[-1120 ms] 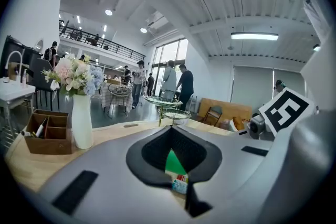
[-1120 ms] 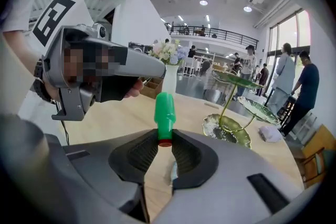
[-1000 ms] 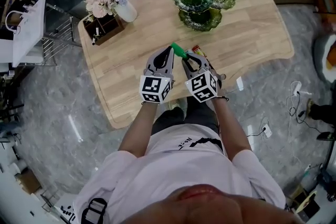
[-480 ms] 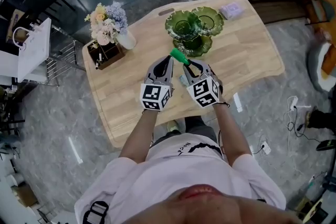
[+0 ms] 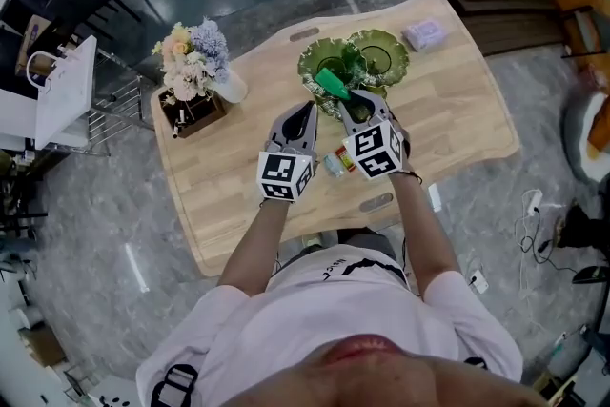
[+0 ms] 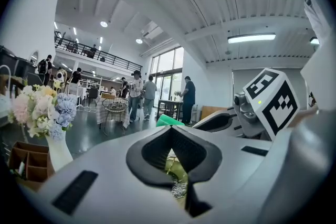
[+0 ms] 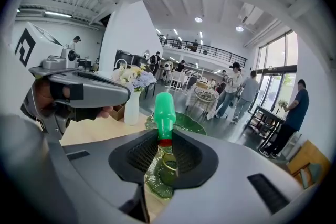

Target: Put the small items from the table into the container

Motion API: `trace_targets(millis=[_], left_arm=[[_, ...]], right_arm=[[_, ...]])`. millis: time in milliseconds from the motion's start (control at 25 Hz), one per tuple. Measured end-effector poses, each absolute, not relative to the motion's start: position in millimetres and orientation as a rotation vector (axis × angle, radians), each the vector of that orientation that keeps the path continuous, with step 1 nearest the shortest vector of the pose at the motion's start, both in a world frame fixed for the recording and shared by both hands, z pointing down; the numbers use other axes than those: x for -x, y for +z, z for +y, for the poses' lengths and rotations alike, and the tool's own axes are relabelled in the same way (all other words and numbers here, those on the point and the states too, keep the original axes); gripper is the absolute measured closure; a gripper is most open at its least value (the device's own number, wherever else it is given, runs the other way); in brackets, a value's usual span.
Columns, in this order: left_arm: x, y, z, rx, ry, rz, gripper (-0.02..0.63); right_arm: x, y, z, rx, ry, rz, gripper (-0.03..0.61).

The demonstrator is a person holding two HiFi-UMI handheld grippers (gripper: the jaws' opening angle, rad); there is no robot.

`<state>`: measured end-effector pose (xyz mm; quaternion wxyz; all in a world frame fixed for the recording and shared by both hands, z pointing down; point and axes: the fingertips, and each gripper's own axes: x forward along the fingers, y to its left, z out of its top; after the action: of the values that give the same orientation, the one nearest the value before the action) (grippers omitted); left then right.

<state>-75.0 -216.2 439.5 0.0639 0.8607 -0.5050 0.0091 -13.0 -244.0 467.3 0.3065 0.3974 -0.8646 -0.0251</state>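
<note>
Over wooden table: green glass dish at far side, likely the container. Right gripper at dish's near rim, jaws half closed, clamped on green-capped tube below cap; tube sticks out over dish, seemingly poised for drop. Left gripper alongside, jaws together, empty, kept clear. Small items lie on table between grippers, not yet collected.

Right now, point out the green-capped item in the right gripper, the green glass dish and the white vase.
green-capped item [image 7: 164, 106], right gripper view, on its green cap.
green glass dish [image 5: 391, 52], head view, on the bare right-hand lobe.
white vase [image 5: 232, 89], head view, on its body.
</note>
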Motion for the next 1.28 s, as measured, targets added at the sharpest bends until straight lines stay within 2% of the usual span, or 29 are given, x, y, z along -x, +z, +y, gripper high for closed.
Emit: trace_targets(millis=[760, 1280], left_arm=[[66, 464, -270, -2.515, 0.079, -1.597, 0.607], [65, 458, -256, -2.550, 0.085, -1.557, 0.607]], right_arm=[[8, 506, -305, -0.911, -0.048, -2.215, 0.482], [16, 475, -284, -1.004, -0.054, -2.291, 0.482]])
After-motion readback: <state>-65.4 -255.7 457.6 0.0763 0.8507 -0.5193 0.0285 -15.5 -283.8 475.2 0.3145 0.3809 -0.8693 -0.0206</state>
